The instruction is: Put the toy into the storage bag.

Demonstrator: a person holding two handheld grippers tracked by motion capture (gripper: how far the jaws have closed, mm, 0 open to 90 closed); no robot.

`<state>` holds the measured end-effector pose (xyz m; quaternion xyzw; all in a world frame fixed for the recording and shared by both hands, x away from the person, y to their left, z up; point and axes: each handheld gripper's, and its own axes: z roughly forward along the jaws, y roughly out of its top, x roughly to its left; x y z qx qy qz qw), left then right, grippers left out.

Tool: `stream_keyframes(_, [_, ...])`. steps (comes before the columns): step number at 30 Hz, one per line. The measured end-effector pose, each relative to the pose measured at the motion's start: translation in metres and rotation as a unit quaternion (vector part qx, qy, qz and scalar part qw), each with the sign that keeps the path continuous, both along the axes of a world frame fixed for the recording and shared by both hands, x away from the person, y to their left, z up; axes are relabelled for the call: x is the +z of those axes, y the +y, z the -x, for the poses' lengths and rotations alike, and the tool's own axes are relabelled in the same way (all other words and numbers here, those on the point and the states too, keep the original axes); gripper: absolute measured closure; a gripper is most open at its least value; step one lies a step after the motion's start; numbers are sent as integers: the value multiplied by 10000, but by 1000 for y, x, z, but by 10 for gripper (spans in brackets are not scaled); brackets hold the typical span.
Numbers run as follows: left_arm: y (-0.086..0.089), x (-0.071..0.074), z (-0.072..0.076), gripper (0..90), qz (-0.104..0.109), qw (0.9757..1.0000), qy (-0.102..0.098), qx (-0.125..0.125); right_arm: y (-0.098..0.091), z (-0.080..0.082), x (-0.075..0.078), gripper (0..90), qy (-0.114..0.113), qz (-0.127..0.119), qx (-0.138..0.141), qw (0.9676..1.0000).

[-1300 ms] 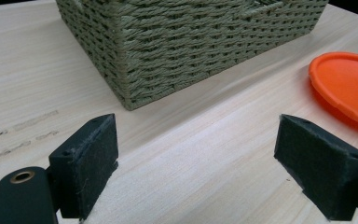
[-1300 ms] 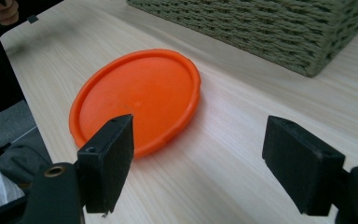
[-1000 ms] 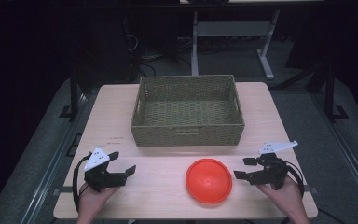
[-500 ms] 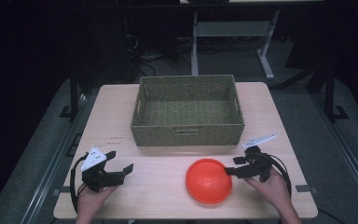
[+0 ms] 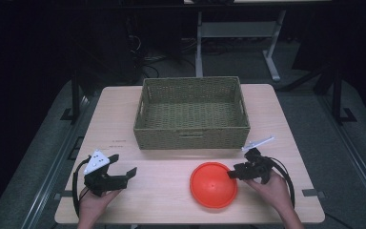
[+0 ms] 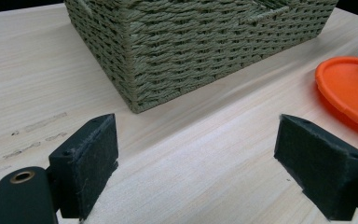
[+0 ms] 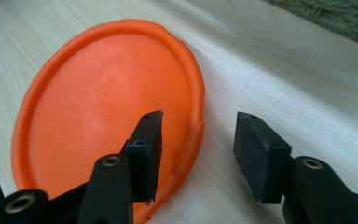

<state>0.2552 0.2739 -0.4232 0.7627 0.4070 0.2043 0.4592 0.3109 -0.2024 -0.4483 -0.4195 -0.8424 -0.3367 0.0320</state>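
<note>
Orange plate [image 5: 213,184] lay flat, hollow side up, on the wooden surface [image 5: 162,200] just in front of the woven basket [image 5: 191,113]; being round, it had no long axis. Nothing was lifted yet. The right gripper [image 7: 198,140] straddled its rim, jaws parted; the left gripper [image 6: 196,163] gaped wide, empty. Likely ahead: grasp, carry, basket.

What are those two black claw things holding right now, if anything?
Nothing yet. The right gripper is open, its jaws either side of the orange plate's rim, not closed. The left gripper is open over bare table.
</note>
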Motion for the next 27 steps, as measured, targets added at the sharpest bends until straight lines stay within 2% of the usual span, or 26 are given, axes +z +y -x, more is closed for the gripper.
stream_keyframes(4, [0, 0, 0, 130, -14, 10000, 1, -5, 3, -1, -3, 568, 113, 87, 26, 9999])
stream_keyframes(12, [1, 0, 0, 130, 1, 10000, -38, 21, 6, -3, -7, 673, 291, 28, 7, 9996])
stream_keyframes(17, [1, 1, 1, 130, 1, 10000, -57, 32, 5, -5, -9, 728, 434, -112, -19, 9990])
stream_keyframes(22, [1, 1, 1, 130, -8, 10000, -75, 31, 0, -6, -4, 800, 495, -393, -34, 9980])
stream_keyframes(27, [0, 1, 2, 130, -57, 9999, -91, 13, -1, -7, -1, 813, 594, -449, -18, 9972])
